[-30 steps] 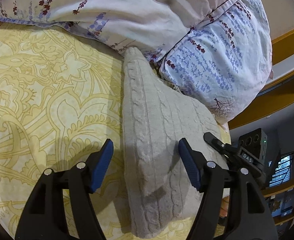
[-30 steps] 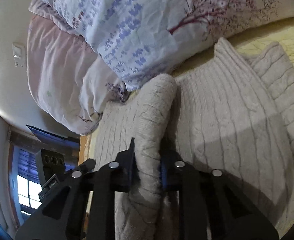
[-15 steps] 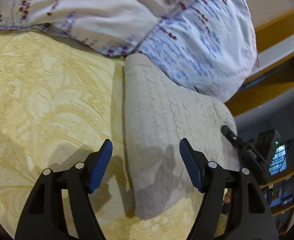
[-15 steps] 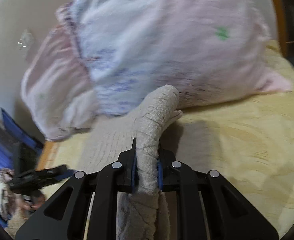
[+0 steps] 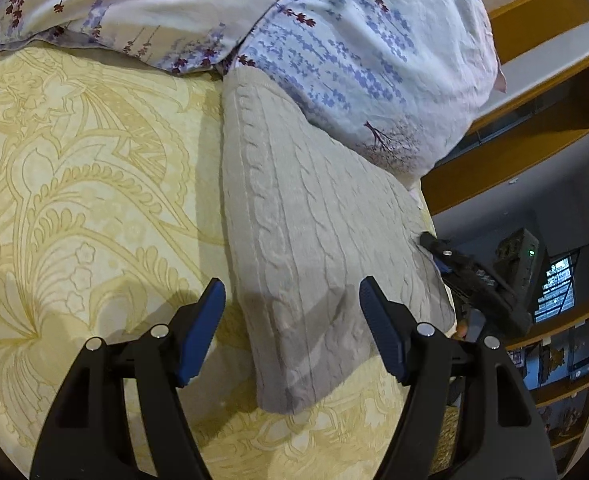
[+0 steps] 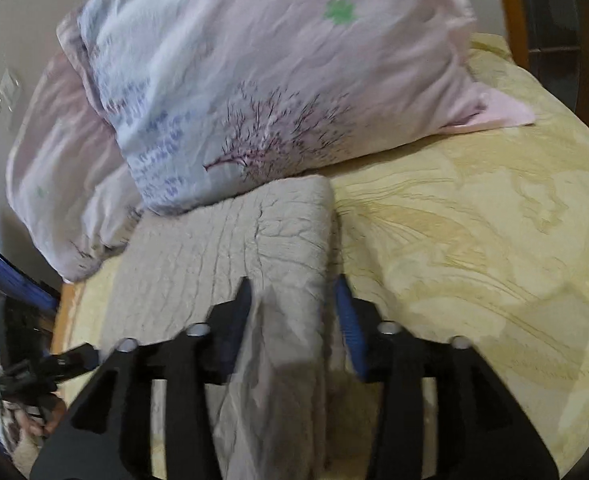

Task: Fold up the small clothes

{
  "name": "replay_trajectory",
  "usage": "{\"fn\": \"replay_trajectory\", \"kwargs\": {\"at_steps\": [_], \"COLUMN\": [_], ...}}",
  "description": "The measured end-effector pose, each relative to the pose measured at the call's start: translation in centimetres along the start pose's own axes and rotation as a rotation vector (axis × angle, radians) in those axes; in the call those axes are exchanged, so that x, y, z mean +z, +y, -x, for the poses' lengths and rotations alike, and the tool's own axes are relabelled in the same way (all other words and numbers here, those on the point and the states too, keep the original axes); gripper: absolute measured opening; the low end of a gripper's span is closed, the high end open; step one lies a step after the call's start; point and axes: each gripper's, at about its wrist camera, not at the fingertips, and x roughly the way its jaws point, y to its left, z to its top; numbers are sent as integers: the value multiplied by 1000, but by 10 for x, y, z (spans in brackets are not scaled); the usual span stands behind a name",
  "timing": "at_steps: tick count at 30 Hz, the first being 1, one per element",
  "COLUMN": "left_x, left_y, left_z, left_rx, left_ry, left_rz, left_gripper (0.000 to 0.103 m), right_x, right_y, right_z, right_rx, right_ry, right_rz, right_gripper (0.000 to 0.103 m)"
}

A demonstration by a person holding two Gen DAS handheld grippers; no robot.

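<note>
The knit garment [image 5: 314,240], grey-beige and cable-patterned, lay folded on the yellow patterned bedspread [image 5: 86,200] of the bed, its far end pressed against the floral pillows [image 5: 366,60].

Left gripper [image 5: 292,312]: jaws wide apart, holding nothing, hovering over the near end of the garment. The left pad sat over the bedspread just beside the garment's left edge; the right pad sat over the knit.

Right gripper [image 6: 294,312]: jaws parted, blue pads on either side of a raised fold of the garment [image 6: 254,240]. The view was motion-blurred; I could not tell whether the pads touched the cloth.

In the left wrist view the right gripper [image 5: 446,260] showed at the garment's right edge. Pillows [image 6: 254,80] filled the far side of the right wrist view.
</note>
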Motion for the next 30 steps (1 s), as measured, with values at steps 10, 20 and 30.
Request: {"fn": "replay_trajectory", "kwargs": {"at_steps": [10,20,30], "left_x": [-18,-34,-37], "left_y": [-12,-1,-1], "left_z": [-1,-2,2], "left_rx": [27,1,18], "left_ry": [29,70,69], "left_rz": [-52,20,-37], "left_gripper": [68,29,14], "right_x": [-48,-60,-71], "right_y": [-10,-1,-19], "right_z": [47,53,36], "right_rx": [176,164,42], "right_ry": [27,-16,23], "right_rz": [-46,-3,-22], "right_gripper": [51,11,9]}}
